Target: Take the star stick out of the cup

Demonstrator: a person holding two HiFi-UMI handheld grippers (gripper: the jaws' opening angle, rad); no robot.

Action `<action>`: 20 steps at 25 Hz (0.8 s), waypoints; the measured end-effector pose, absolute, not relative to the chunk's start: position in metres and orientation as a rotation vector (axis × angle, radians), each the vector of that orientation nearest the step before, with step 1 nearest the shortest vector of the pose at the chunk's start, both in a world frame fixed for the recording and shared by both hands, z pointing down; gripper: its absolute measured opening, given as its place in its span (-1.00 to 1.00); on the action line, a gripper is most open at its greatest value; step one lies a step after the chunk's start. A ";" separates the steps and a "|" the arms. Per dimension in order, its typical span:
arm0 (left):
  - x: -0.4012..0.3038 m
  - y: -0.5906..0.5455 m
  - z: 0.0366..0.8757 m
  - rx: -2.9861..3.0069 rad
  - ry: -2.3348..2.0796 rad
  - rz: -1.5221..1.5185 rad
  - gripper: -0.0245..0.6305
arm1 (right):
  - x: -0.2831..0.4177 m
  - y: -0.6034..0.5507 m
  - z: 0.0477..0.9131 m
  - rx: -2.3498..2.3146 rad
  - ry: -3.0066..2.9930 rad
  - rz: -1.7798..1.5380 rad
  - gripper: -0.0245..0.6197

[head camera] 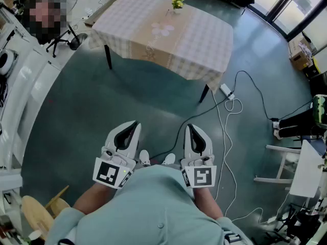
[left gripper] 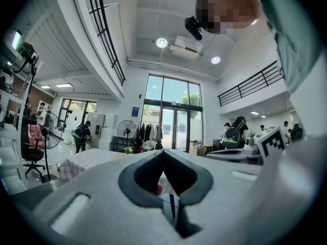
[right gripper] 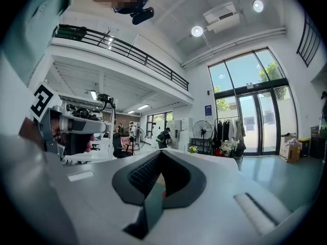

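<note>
The smooth white left tongs [head camera: 134,124] and right tongs [head camera: 190,128] are closed and empty at lower centre, well apart from the checked-cloth bench [head camera: 204,50].

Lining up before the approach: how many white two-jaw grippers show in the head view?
2. The left white two-jaw gripper is low, left of centre; the right gripper is beside it, both shut.

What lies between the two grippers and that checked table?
In the head view, bare floor, crossed by a black cable running toward the power strip near the table.
</note>
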State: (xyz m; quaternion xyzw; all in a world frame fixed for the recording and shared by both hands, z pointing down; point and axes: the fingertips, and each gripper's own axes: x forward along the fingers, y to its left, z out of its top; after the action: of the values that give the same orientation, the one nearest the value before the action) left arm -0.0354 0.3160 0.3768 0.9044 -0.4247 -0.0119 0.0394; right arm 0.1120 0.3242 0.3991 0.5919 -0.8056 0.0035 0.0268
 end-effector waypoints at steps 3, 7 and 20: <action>-0.037 0.313 0.377 2.771 -1.303 -0.037 -0.91 | 0.111 0.321 0.399 1.829 -2.486 0.007 -0.94; -0.037 0.313 0.377 2.770 -1.306 -0.037 -0.91 | 0.112 0.321 0.399 1.821 -2.481 -0.020 -0.94; -0.037 0.308 0.377 2.770 -1.298 -0.033 -0.91 | 0.111 0.317 0.398 1.824 -2.498 0.006 -0.94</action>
State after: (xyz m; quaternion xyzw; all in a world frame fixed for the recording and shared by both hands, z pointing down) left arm -0.0368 0.3085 0.3773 0.9047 -0.4239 -0.0108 0.0412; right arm 0.1109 0.3169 0.3980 0.5895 -0.8074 0.0018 0.0242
